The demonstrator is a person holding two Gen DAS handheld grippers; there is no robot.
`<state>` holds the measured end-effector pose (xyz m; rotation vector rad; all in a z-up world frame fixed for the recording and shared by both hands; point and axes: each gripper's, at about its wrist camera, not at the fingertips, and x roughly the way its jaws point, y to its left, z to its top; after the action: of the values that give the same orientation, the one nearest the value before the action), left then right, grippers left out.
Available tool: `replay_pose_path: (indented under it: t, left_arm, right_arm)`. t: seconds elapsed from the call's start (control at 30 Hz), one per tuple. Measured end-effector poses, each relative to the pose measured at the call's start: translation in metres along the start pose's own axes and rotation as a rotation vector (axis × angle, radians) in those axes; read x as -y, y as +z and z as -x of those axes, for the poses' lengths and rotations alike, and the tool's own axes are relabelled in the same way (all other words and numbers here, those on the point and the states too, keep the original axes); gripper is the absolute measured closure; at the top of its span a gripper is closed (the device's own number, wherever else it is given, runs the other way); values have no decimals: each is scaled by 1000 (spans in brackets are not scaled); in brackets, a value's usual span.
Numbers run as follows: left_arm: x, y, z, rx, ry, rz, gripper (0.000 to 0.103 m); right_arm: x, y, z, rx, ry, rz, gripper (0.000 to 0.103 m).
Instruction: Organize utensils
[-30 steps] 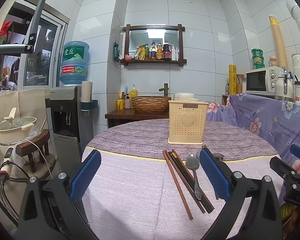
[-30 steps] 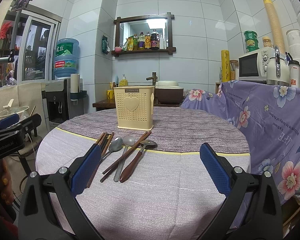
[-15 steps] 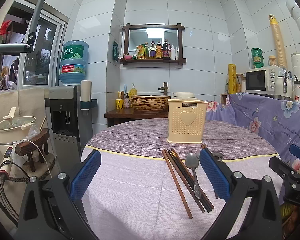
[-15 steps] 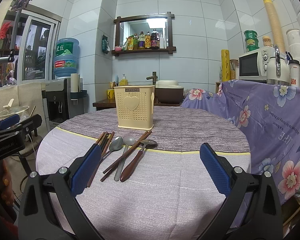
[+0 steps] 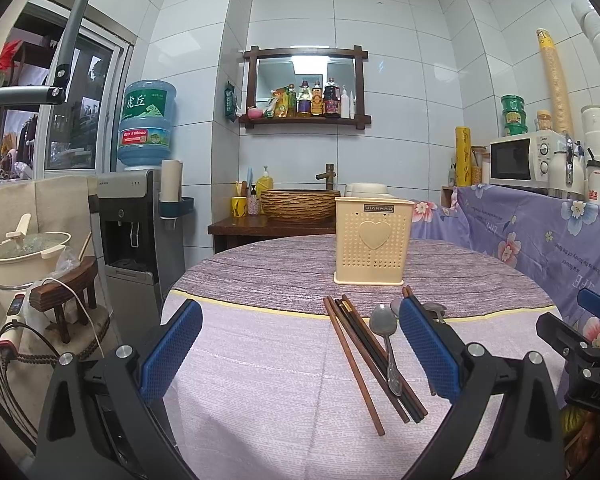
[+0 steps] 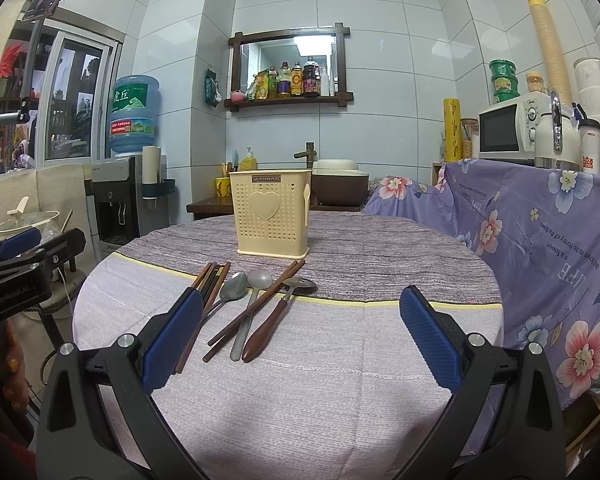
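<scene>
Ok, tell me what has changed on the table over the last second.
Nothing visibly changed. Both the left gripper and the right gripper stay open and empty above the near edge of the table. The chopsticks, spoons and the cream utensil holder lie exactly where they were, with nothing taken hold of or let go.

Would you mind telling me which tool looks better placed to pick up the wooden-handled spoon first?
Probably the right tool. In its view the wooden-handled spoon lies between its open fingers, handle end nearest. In the left view, the left tool faces the chopsticks, and its own finger hides most of that spoon.
</scene>
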<state>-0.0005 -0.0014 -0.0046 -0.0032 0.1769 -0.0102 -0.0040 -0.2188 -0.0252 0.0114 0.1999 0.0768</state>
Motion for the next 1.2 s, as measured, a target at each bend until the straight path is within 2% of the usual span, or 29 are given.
replay_pose_path:
  t: [0.87, 1.07, 1.2]
  left_arm:
    - [1, 0, 0, -2, -1, -2, 5]
    - [2, -4, -4, -29, -12, 0, 5]
    - [0, -7, -15, -91, -9, 10, 5]
  right_arm:
    - [-2, -3, -3, -8, 0, -1, 6]
    - [1, -3, -12, -48, -26, 7, 6]
    - [17, 2, -31, -131, -75, -14, 6]
